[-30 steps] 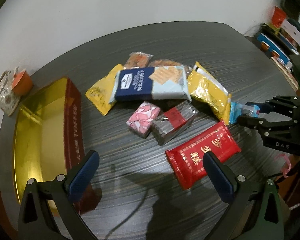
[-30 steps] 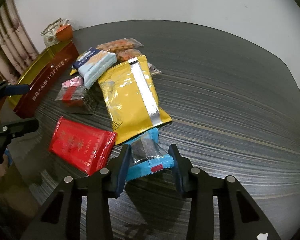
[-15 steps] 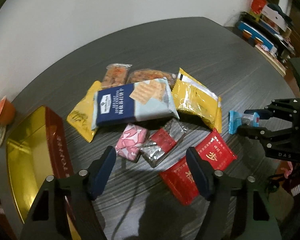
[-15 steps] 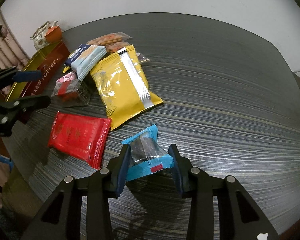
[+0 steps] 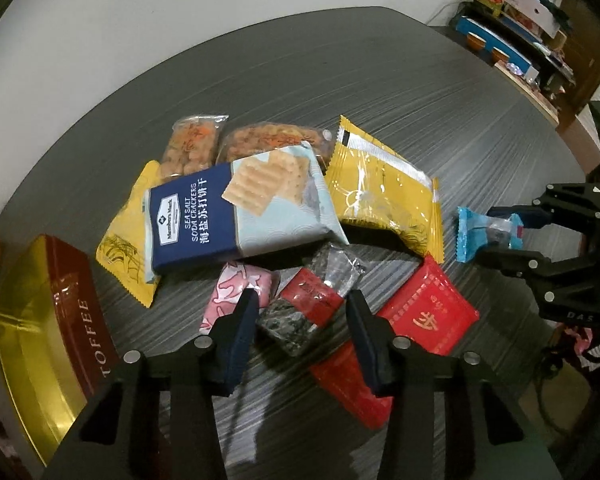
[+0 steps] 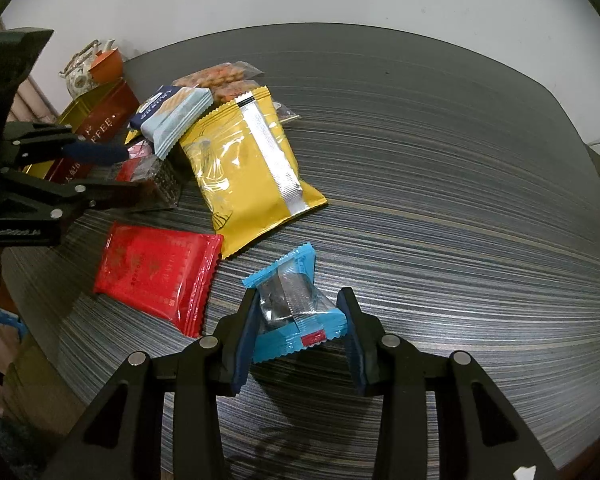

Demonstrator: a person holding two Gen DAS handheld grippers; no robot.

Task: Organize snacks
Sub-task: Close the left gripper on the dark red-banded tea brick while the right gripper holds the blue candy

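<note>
Moved since earlier: left gripper (image 5: 300,316) has come forward and down over the heap, and its jaws have just been closing; right gripper (image 6: 298,330) has kept its place.
Left jaws: part-way narrowed, one on each side of the dark snack packet with a red label (image 5: 310,306); whether the pads press on it cannot be told.
Beside the left jaws: pink wrapped sweet (image 5: 236,292) just outside the left-hand finger; red foil packet (image 5: 416,320) just outside the right-hand finger, partly under it.
Ahead of the left jaws: soda cracker pack (image 5: 236,212) lying over a yellow pouch (image 5: 126,240), with two clear bags of nuts (image 5: 192,146) behind it and a second yellow pouch (image 5: 384,192) to its right.
Right jaws: pinching the blue wrapped candy (image 6: 296,308) by its two sides, with the wrapper above the tabletop (image 6: 440,184).
Ahead of the right jaws: the second yellow pouch, seam side up, and the red foil packet to the left, both flat.
Toffee tin (image 5: 40,320): open, gold inside, well to the left of the left jaws at the tabletop's edge.
Behind the tin: a teapot (image 6: 80,74) and an orange cup.
</note>
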